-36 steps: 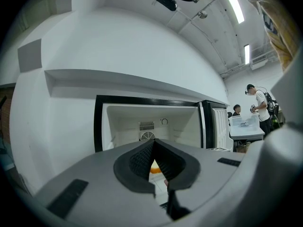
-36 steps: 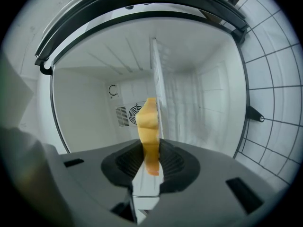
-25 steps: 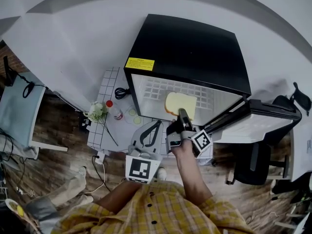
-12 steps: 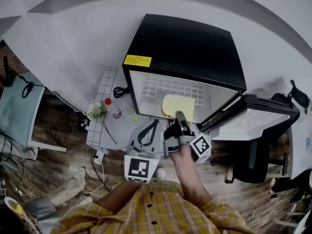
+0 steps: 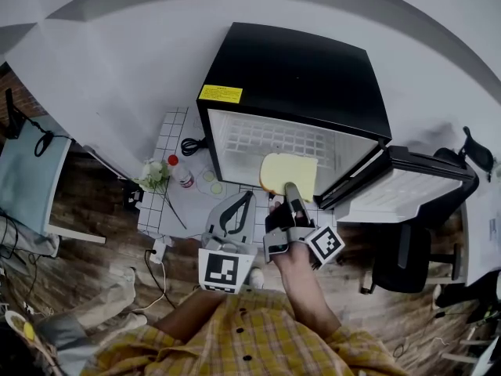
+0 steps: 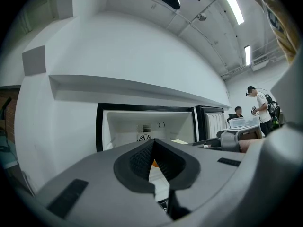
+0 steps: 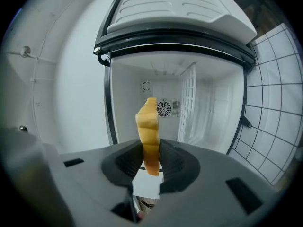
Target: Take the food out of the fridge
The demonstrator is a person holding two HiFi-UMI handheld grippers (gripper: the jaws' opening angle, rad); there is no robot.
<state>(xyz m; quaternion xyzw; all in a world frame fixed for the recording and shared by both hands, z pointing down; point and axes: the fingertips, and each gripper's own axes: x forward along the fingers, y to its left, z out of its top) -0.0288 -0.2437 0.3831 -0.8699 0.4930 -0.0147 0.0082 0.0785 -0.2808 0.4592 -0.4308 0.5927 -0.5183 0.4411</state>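
Note:
The black mini fridge [image 5: 297,81] stands with its door [image 5: 407,186] swung open to the right, showing a white inside [image 5: 266,143]. My right gripper [image 5: 293,194] is shut on a yellow slice of bread [image 5: 288,175], held on edge at the fridge's front opening. In the right gripper view the bread slice [image 7: 149,131] stands between the pads, with the fridge's inside [image 7: 199,108] behind it. My left gripper [image 5: 249,197] hovers beside it to the left, shut and holding nothing. In the left gripper view, a small orange thing [image 6: 154,163] shows through the jaw gap in front of the fridge [image 6: 142,124].
Left of the fridge, a white tiled surface [image 5: 168,143] carries a red-capped bottle [image 5: 182,175], a small plant [image 5: 156,180], a black cable [image 5: 194,147] and small round slices [image 5: 213,185]. A black chair [image 5: 407,266] stands at the right. People [image 6: 259,104] stand far off.
My right gripper has drawn the bread slice back from the fridge opening toward me and a little higher. The left gripper has stayed in place.

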